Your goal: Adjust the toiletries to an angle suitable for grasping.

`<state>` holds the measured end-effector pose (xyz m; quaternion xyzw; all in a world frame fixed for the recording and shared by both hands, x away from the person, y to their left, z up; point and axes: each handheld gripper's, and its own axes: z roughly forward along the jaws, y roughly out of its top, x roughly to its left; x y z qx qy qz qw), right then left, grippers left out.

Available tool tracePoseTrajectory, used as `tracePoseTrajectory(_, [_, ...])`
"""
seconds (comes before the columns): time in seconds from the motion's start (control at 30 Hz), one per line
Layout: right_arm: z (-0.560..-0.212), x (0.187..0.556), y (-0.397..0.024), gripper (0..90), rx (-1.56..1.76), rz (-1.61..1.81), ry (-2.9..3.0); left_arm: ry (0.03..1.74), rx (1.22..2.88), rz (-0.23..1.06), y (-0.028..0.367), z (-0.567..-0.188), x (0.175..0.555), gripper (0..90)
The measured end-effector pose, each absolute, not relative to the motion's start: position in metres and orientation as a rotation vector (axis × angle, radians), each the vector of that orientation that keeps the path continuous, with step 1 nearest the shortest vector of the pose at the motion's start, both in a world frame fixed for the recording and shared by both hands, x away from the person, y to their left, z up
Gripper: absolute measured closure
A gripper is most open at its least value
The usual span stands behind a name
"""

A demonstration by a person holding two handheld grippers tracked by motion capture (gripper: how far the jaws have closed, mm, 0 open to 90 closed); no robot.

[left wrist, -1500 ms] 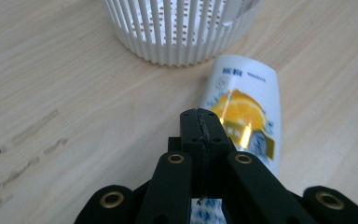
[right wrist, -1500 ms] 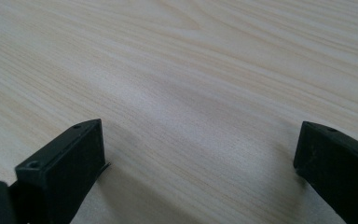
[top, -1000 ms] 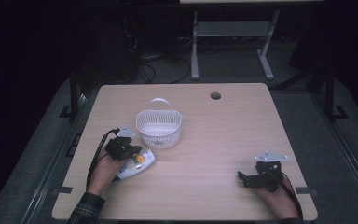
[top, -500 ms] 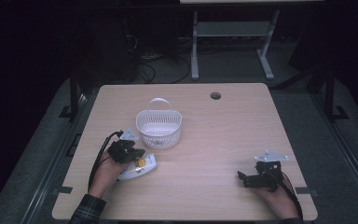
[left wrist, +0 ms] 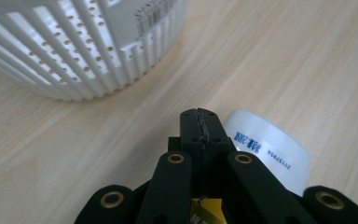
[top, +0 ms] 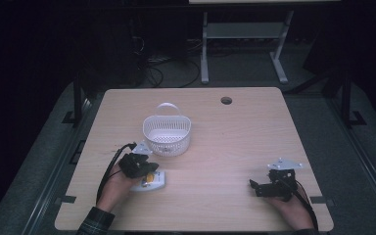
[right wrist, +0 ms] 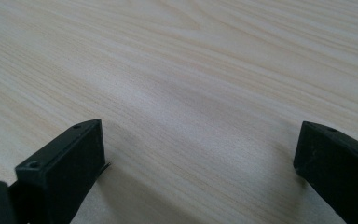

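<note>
The left gripper (top: 138, 164), jaws pressed together, pinches a white packet (left wrist: 268, 144) by its thin edge near the basket (top: 167, 135). It looks light and slippery, so the flat seam seems the safest hold. The right gripper (top: 264, 188) rests spread and empty.

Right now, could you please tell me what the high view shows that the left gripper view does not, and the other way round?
High view: the whole table with its round hole, the arched handle above the basket, and the open right gripper far off to the right.
Left gripper view: blue print on the white packet, the basket's perforated slats, and the left gripper with its jaws pressed shut, a yellow bit of packet between them.
Both: basket, packet, left gripper and wooden tabletop.
</note>
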<state>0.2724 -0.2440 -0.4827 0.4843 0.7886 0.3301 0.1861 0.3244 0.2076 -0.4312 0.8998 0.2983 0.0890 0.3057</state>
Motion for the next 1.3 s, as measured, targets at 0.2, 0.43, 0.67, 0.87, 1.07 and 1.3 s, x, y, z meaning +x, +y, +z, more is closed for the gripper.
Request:
tracePoseTrajectory(0.2, [-0.483, 0.272, -0.244, 1.2, 1.364, 0.929, 2.221, 0.757, 2.413, 0.195, 0.2, -0.435, 0.313, 90.0])
tracePoseTrajectory(0.43, [-0.483, 0.272, -0.244, 1.2, 1.363, 0.93, 2.221, 0.724, 2.434, 0.168, 0.196, -0.437, 0.301, 89.9])
tracePoseTrajectory(0.67, [-0.483, 0.272, -0.244, 1.2, 1.364, 0.929, 2.221, 0.745, 2.378, 0.204, 0.207, -0.427, 0.299, 89.9])
tracePoseTrajectory(0.87, [-0.483, 0.272, -0.244, 1.2, 1.363, 0.93, 2.221, 0.796, 2.327, 0.271, 0.23, -0.416, 0.287, 89.9])
tracePoseTrajectory(1.07, [-0.483, 0.272, -0.244, 1.2, 1.364, 0.929, 2.221, 0.891, 2.27, 0.325, 0.267, -0.414, 0.266, 89.9])
tracePoseTrajectory(1.3, [-0.483, 0.272, -0.244, 1.2, 1.363, 0.93, 2.221, 0.989, 2.231, 0.359, 0.299, -0.419, 0.249, 89.9])
